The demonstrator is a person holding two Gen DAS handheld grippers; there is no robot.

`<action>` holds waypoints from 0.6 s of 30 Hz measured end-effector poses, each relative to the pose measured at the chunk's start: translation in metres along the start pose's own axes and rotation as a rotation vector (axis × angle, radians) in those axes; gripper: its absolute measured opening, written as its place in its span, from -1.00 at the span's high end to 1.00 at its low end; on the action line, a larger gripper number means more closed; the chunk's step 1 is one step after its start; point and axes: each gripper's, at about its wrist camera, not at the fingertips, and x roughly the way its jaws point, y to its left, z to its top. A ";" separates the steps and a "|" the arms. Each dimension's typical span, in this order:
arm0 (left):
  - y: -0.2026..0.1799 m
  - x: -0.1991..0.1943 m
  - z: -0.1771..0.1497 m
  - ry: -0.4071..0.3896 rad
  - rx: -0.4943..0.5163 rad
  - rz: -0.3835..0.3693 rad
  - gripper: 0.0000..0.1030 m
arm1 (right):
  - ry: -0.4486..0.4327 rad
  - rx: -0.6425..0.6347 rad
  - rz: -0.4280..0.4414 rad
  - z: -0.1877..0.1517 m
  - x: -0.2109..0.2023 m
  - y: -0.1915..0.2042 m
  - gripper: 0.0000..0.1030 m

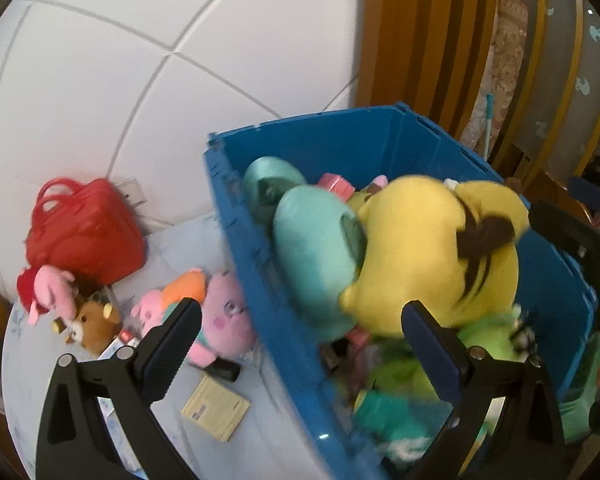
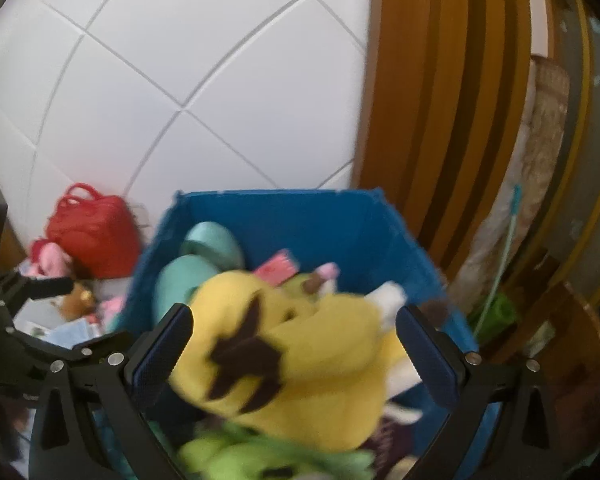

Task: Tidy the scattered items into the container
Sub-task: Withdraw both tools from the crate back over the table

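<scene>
Two grippers: both hang over a toy-filled crate beside a white tiled wall.
Blue crate: it stands on a pale patterned surface, piled high with soft toys.
Yellow plush: it lies on top of the heap inside the crate, dark brown markings showing, blurred in both views.
Teal plush: it rests inside the crate, pressed against the yellow one.
Red handbag: it sits outside the crate, by the wall.
Scattered items: a pink plush, a brown bear and a yellow booklet lie on the surface to the left of the crate.
Left gripper: jaws spread wide, astride the crate's near wall, gripping nothing.
Right gripper: jaws spread wide above the yellow plush, pads clear of it.
</scene>
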 end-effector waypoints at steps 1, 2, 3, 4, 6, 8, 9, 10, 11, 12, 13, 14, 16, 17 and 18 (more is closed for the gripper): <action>0.005 -0.006 -0.009 -0.008 -0.004 0.006 -0.97 | -0.008 0.004 -0.005 -0.004 -0.005 0.005 -0.99; 0.011 -0.012 -0.018 -0.016 -0.009 0.012 -0.97 | -0.016 0.010 -0.004 -0.009 -0.011 0.011 -0.99; 0.016 -0.018 -0.027 -0.024 -0.013 0.018 -0.97 | -0.024 0.018 -0.002 -0.014 -0.018 0.017 -0.99; 0.021 -0.024 -0.036 -0.032 -0.018 0.024 -0.97 | -0.029 0.018 0.003 -0.019 -0.023 0.024 -0.99; 0.032 -0.034 -0.055 -0.043 -0.027 0.029 -0.97 | -0.038 0.015 0.013 -0.029 -0.034 0.039 -0.99; 0.042 -0.043 -0.074 -0.049 -0.034 0.034 -0.97 | -0.044 0.000 0.018 -0.041 -0.043 0.058 -0.99; 0.046 -0.045 -0.082 -0.047 -0.032 0.034 -0.97 | -0.047 -0.002 0.019 -0.046 -0.047 0.065 -0.99; 0.050 -0.048 -0.090 -0.045 -0.031 0.034 -0.97 | -0.050 -0.003 0.020 -0.050 -0.050 0.073 -0.99; 0.054 -0.050 -0.097 -0.046 -0.034 0.033 -0.97 | -0.053 -0.002 0.026 -0.056 -0.053 0.080 -0.99; 0.060 -0.054 -0.106 -0.051 -0.042 0.028 -0.97 | -0.056 0.001 0.032 -0.061 -0.057 0.088 -0.99; 0.065 -0.057 -0.115 -0.055 -0.051 0.024 -0.97 | -0.060 0.007 0.040 -0.067 -0.060 0.094 -0.99; 0.070 -0.059 -0.123 -0.060 -0.058 0.027 -0.97 | -0.064 0.014 0.048 -0.072 -0.063 0.101 -0.99; 0.086 -0.063 -0.141 -0.067 -0.070 0.037 -0.97 | -0.066 0.024 0.061 -0.082 -0.068 0.114 -0.99; 0.090 -0.063 -0.146 -0.065 -0.071 0.043 -0.97 | -0.064 0.025 0.065 -0.087 -0.070 0.120 -0.99; 0.097 -0.062 -0.154 -0.059 -0.075 0.053 -0.97 | -0.060 0.024 0.060 -0.091 -0.071 0.127 -0.99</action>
